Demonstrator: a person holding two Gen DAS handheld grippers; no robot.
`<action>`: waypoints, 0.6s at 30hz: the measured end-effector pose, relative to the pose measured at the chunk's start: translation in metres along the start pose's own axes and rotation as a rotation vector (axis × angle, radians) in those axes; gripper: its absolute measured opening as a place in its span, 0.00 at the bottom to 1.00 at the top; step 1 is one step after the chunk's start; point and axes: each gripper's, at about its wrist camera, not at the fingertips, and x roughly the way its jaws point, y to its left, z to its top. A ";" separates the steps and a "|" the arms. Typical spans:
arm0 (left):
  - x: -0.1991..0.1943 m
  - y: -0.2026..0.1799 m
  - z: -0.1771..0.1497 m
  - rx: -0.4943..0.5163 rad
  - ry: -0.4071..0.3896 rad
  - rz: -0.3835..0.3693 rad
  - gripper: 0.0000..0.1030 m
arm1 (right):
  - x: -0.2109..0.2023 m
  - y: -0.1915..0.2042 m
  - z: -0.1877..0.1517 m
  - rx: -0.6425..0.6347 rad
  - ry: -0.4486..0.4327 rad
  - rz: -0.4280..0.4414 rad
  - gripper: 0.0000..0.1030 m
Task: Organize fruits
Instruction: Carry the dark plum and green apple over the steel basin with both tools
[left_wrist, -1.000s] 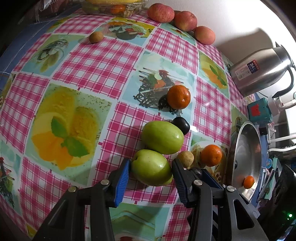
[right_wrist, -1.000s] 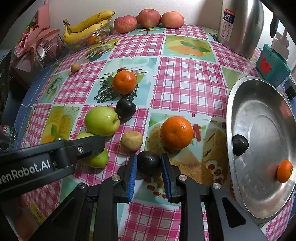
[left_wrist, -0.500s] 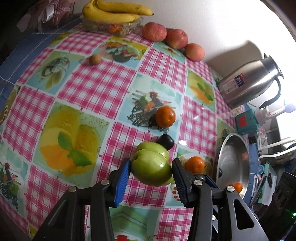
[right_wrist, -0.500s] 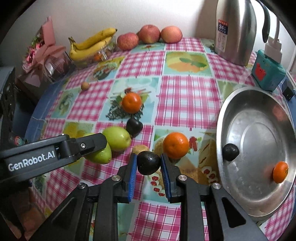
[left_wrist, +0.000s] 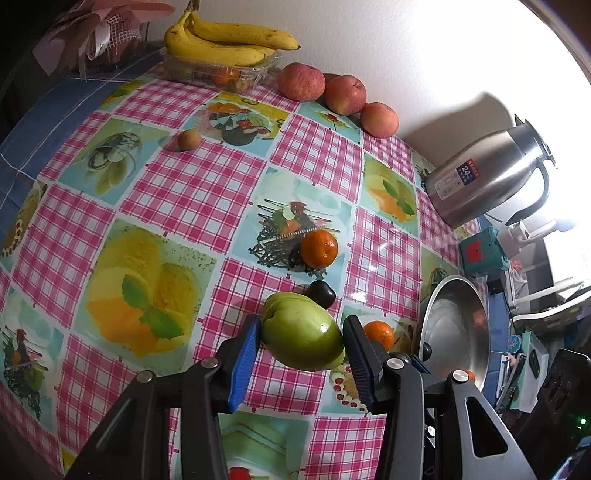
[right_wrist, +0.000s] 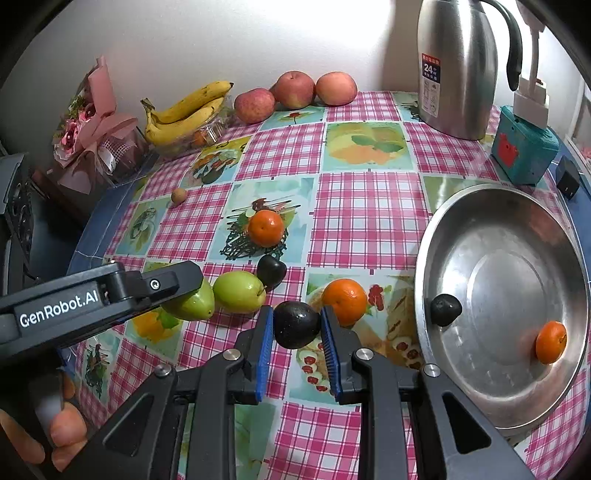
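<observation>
my left gripper (left_wrist: 302, 341): lower centre of the left wrist view, blue pads pressed on a green apple (left_wrist: 301, 339), which hangs clear of the tablecloth (left_wrist: 192, 192).
my right gripper (right_wrist: 296, 325): lower centre of the right wrist view, jaws clamped on a dark plum (right_wrist: 295, 324), also off the cloth.
second green apple (right_wrist: 238, 291): on the cloth, centre left of the right wrist view, just beside another dark plum (right_wrist: 270, 270).
tangerines: one (right_wrist: 265, 228) above centre on a printed square; one (right_wrist: 344, 301) just right of my held plum.
steel bowl (right_wrist: 517, 229): right side of the right wrist view, holding a dark plum (right_wrist: 446, 309) at its left wall and a small tangerine (right_wrist: 551, 341) at lower right, the two well apart.
red apples (right_wrist: 294, 89): three in a row against the wall, top centre.
bananas (right_wrist: 184, 114): upper left, lying on a clear container.
small brown fruit (right_wrist: 178, 195): alone, left of centre.
steel kettle (right_wrist: 458, 70): upper right, with a teal box (right_wrist: 524, 149) below and right of it.
pink bouquet (right_wrist: 92, 122): far left.
a hand (right_wrist: 48, 435): lower left corner, fingers wrapped on the left gripper's handle.
</observation>
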 end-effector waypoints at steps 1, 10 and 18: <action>0.000 0.000 0.000 0.001 0.000 0.001 0.48 | 0.000 -0.001 0.000 0.001 0.000 0.001 0.26; 0.002 -0.013 -0.003 0.025 0.004 0.004 0.47 | -0.004 -0.019 0.002 0.045 -0.003 -0.012 0.26; 0.009 -0.045 -0.014 0.093 0.018 -0.008 0.47 | -0.018 -0.074 0.002 0.184 -0.026 -0.076 0.26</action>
